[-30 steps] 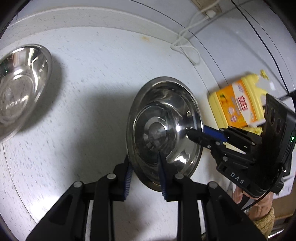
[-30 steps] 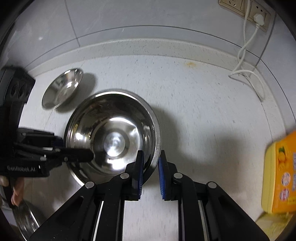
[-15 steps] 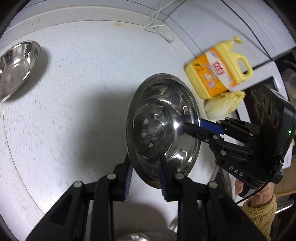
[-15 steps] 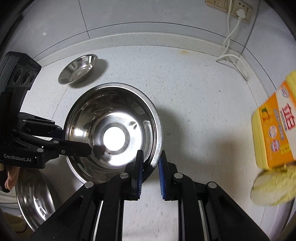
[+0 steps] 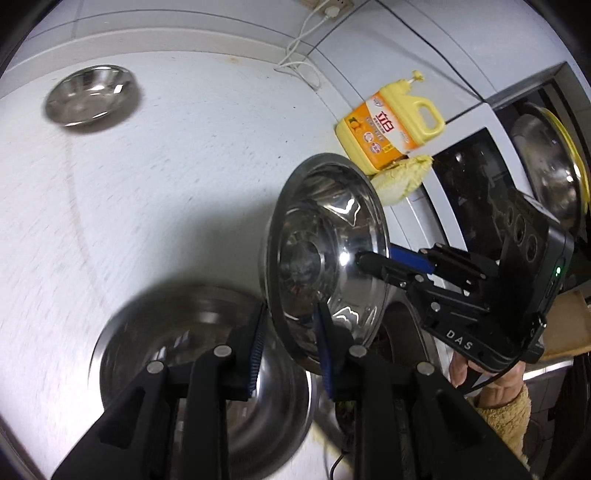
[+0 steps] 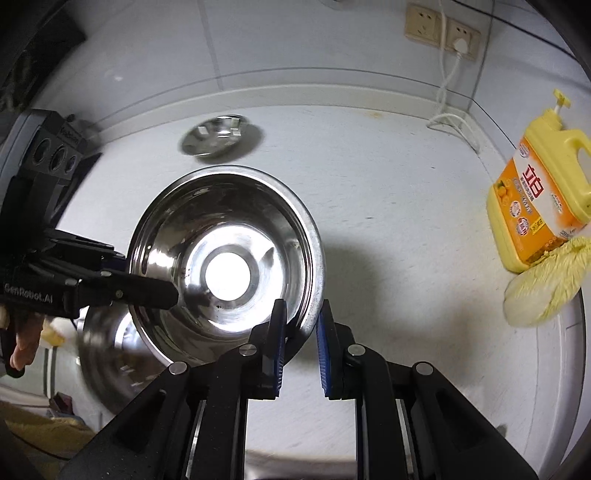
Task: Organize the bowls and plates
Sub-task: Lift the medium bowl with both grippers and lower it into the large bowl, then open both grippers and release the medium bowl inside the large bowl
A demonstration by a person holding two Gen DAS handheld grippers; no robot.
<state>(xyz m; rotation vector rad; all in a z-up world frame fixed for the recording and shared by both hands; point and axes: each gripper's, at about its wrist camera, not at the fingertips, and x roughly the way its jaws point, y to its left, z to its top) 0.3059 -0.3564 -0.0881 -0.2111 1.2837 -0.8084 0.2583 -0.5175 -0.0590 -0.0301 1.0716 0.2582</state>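
Yellow bottle [image 6: 537, 206] label blurred; grippers read "DAS", "GenRobot.AI", perhaps.

Dim overhead light, steel glare, motion blur, fisheye vignette.

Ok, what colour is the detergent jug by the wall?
The plastic detergent jug is yellow with an orange and white label; the right wrist view shows it best.

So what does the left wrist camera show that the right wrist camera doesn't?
Only the left wrist view shows the dark cooktop and a pot beyond it. Only the right wrist view shows the whole wall socket. Both show the steel bowl held at its rim by the left claw and right claw, the small dish, the detergent bottle and a larger bowl below.
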